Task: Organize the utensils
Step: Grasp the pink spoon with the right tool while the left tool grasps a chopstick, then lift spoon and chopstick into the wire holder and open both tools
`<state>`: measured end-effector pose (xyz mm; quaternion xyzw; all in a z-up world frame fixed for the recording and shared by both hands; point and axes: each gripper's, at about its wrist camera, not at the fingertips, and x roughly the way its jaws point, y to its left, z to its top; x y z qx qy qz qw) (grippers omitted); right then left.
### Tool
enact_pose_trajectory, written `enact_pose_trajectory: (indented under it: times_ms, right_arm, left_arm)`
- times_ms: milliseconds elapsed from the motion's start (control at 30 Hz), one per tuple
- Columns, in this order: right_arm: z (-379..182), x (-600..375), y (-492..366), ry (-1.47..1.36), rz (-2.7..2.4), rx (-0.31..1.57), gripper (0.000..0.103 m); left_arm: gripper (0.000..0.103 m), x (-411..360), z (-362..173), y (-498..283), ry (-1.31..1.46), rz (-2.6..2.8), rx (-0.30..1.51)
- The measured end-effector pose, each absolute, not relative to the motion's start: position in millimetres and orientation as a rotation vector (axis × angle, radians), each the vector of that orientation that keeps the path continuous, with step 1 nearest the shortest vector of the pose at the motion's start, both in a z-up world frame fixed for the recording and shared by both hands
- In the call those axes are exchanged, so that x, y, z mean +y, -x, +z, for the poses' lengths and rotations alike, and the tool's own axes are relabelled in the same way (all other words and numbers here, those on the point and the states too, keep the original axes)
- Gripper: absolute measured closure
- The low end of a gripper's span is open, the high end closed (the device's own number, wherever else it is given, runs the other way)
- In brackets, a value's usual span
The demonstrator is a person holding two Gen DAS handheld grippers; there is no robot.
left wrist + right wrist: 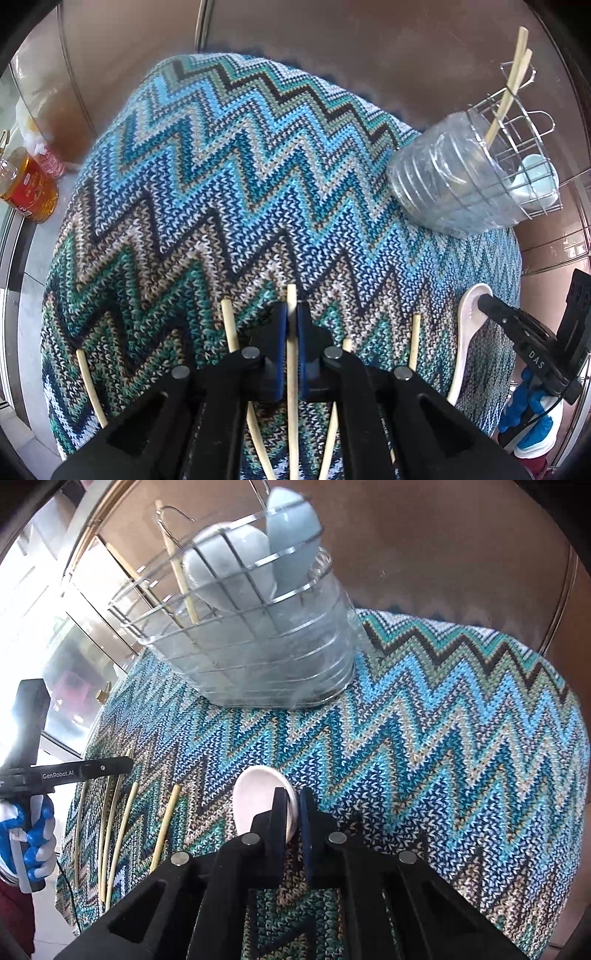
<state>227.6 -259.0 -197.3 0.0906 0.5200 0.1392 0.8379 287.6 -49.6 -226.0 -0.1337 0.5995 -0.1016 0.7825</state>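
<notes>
Left gripper (291, 325): fingers closed narrow on one chopstick (291, 365), clamped between the pads.
Loose chopsticks (231, 321): flat on the knitted cloth (221, 177), to both sides of the left fingers.
Right gripper (292, 812): fingers pinched on the rim of the white spoon (255, 801); bowl of spoon ahead and left of the fingers.
Wire basket (236, 620): well ahead of the right fingers, on the cloth; holds pale blue spoons (291, 535) and upright chopsticks (181, 572).
</notes>
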Motion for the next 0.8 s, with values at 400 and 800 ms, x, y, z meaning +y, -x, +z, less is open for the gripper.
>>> enact_pose_trajectory:
  times_ms: [400, 800]
  right_arm:
    - [-147, -258, -171, -0.150, 0.147, 0.916, 0.097]
    - [-112, -251, -136, -0.147, 0.084, 0.791, 0.097]
  left_arm:
    - [0.098, -48, -179, -256, 0.262, -0.228, 1.140]
    - [0.098, -38, -124, -226, 0.274, -0.225, 0.995]
